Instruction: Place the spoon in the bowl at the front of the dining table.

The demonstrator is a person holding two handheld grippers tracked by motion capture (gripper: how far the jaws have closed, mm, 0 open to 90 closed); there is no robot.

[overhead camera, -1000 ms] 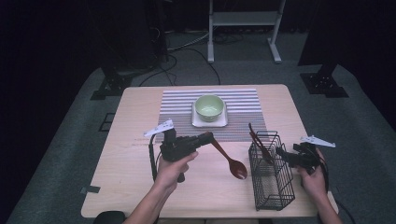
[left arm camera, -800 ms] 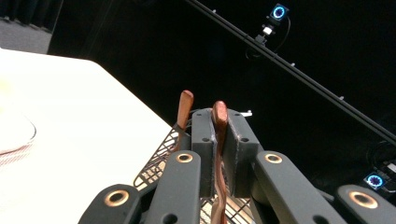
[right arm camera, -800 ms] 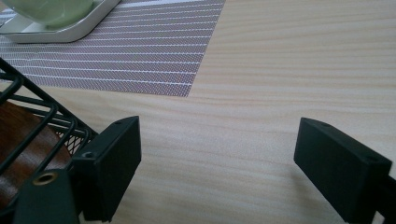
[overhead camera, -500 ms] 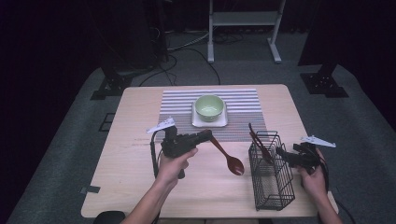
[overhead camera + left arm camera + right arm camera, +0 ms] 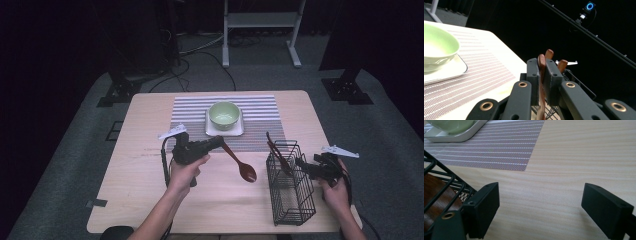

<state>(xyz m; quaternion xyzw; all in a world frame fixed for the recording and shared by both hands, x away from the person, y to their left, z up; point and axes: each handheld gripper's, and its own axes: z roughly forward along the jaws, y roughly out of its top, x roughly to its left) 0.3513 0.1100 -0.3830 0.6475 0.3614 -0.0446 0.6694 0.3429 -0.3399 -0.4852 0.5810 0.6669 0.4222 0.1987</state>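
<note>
Wood-brown spoon [image 5: 240, 162] hangs from your left claw [image 5: 216, 143], whose jaws are closed tight on its handle; in the left gripper view the handle [image 5: 541, 75] runs up between the two pads. Its bowl end slants down toward the middle of the desk [image 5: 135, 165], in front of the striped placemat [image 5: 260, 107]; whether it touches the wood, you cannot tell. Your right claw [image 5: 302, 164] is spread wide and holds nothing, resting at the right side of the black wire basket [image 5: 292, 192], one jaw just beside the wire in the right gripper view. Two dark utensils [image 5: 277, 152] stand in that basket. Behind your spoon, a pale green bowl [image 5: 224, 114] sits on a white square tray [image 5: 235, 131] on the placemat.
</note>
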